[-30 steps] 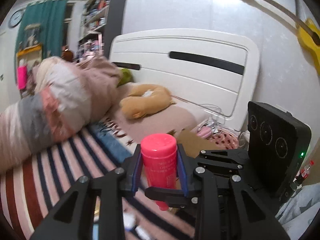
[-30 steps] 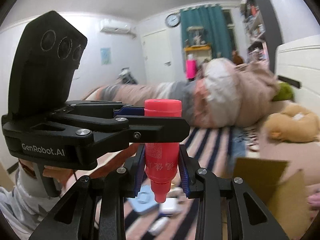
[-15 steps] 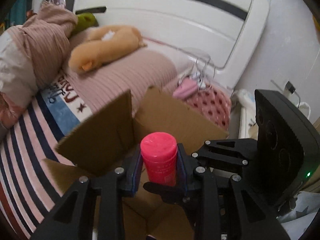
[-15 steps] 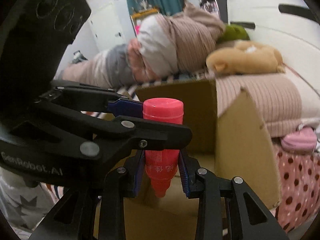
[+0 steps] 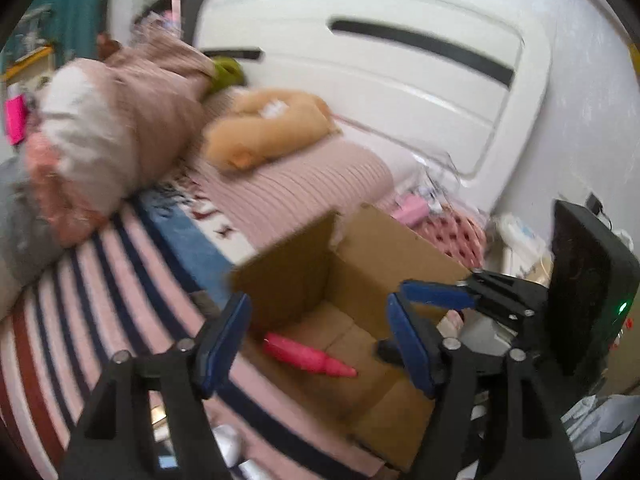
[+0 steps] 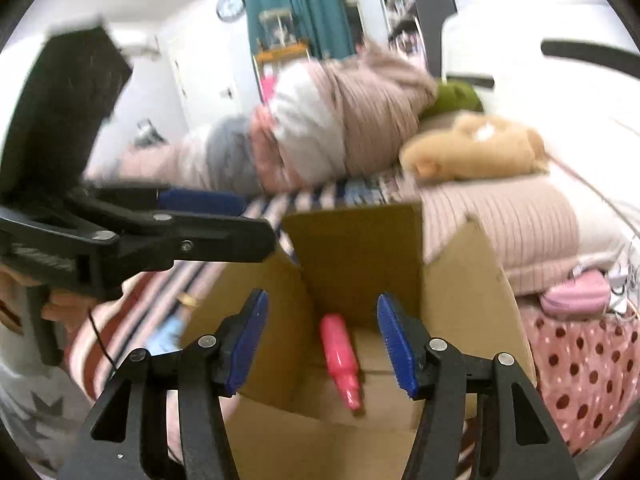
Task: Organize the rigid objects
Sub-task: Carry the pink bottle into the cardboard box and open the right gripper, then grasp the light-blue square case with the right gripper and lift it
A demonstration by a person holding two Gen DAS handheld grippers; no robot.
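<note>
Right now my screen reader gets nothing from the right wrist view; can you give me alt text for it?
A pink bottle lies on its side on the floor of an open cardboard box, framed by the open right gripper. The left gripper hangs open at upper left, over a striped bed with a tan plush toy.

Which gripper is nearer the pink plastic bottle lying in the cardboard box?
Right, narrowly. The right gripper hovers open directly above the pink plastic bottle in the cardboard box; the left gripper, also open, sits off its side.
</note>
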